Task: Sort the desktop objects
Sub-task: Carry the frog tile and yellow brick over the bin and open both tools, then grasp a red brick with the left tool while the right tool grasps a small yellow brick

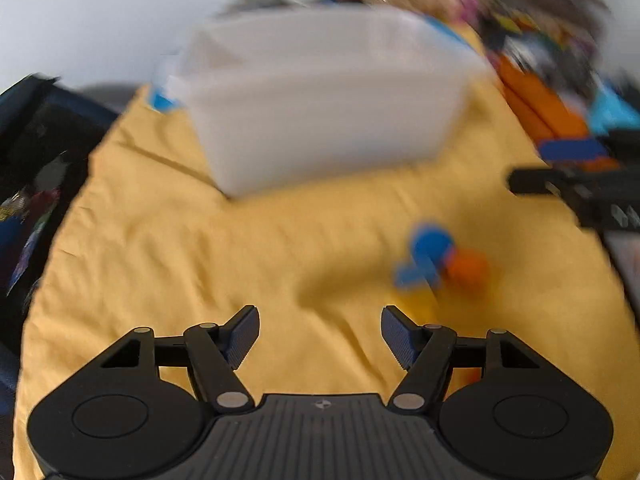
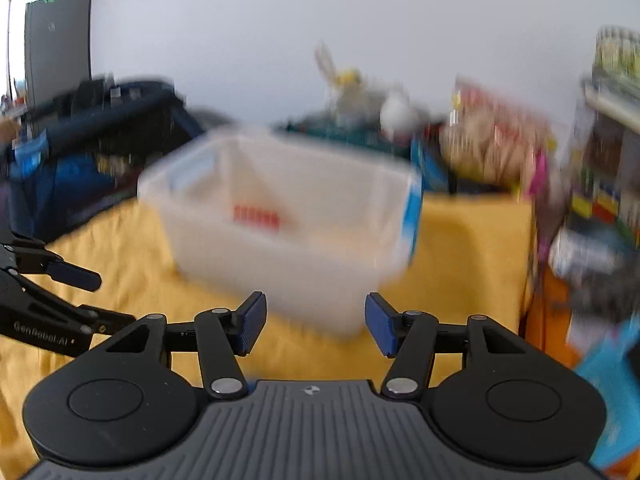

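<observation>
Blue-and-orange small toy pieces lie loose on the yellow cloth, just ahead-right of the left gripper, whose jaws stand wide and empty. Right gripper, partly open, holds nothing. Beyond sits the translucent white plastic bin. Next step, likely: reach and grasp a piece.

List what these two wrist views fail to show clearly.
- Small blue and orange objects on the yellow cloth, left wrist view: motion blur hides their identity.
- Red item inside the translucent white plastic bin, right wrist view: blurred, seen through the wall.
</observation>
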### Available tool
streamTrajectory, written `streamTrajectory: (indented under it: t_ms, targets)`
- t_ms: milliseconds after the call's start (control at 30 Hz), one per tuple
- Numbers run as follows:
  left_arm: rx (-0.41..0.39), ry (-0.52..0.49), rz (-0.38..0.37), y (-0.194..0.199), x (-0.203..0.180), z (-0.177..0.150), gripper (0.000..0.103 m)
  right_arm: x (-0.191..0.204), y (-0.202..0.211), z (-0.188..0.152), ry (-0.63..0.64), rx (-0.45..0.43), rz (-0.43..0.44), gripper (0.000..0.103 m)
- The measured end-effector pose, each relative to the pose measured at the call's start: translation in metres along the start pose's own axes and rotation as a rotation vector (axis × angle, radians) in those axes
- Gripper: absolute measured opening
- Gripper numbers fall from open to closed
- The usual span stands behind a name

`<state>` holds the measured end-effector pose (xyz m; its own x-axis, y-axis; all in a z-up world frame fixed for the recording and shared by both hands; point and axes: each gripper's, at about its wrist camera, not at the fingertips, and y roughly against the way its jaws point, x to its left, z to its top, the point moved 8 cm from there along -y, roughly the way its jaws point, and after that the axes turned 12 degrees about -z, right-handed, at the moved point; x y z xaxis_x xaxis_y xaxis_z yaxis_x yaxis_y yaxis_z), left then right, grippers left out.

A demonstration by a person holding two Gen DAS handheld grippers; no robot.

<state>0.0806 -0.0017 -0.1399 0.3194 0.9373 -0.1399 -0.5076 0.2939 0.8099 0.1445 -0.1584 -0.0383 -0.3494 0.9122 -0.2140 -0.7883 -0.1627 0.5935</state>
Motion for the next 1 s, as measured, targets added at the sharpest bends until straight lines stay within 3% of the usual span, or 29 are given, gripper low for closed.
streamTrajectory:
  t_ms: [167,300,433,500,533,567,600,667,767,900,1000]
  targets:
    - [0.031,-0.104,-0.115,-0.005,-0.046,-0.031,0.07,0.01,-0.011,-0.059,-0.001,0.13,0.031,0.056]
    - [0.038,-0.216,-0.135,-0.013,-0.074,-0.031,0.067,0.017,-0.011,-0.084,-0.012,0.178,0.043,0.055]
    - [0.063,-0.222,-0.19,-0.024,-0.087,-0.028,0.048,0.02,-0.004,-0.094,-0.014,0.18,0.046,0.055]
    - [0.066,-0.21,-0.224,-0.024,-0.092,-0.028,0.044,0.019,0.001,-0.097,-0.011,0.176,0.041,0.056]
    - [0.065,-0.218,-0.223,-0.025,-0.094,-0.029,0.038,0.017,0.003,-0.098,-0.01,0.173,0.037,0.056]
    - [0.069,-0.226,-0.217,-0.027,-0.094,-0.029,0.025,0.016,0.004,-0.098,-0.008,0.17,0.034,0.056]
    - [0.085,-0.222,-0.213,-0.031,-0.093,-0.03,0.023,0.016,0.006,-0.098,-0.007,0.168,0.031,0.056]
    - [0.087,-0.192,-0.211,-0.03,-0.087,-0.031,0.022,0.016,0.005,-0.101,-0.004,0.172,0.029,0.056]
    - [0.069,-0.188,-0.151,-0.019,-0.071,-0.035,0.022,0.018,0.003,-0.102,0.009,0.176,0.035,0.056]
    - [0.067,-0.109,-0.1,-0.008,-0.038,-0.042,0.022,0.03,-0.004,-0.099,0.047,0.159,0.073,0.055]
    - [0.063,-0.053,-0.075,-0.001,-0.018,-0.049,0.022,0.041,-0.014,-0.099,0.061,0.169,0.092,0.043]
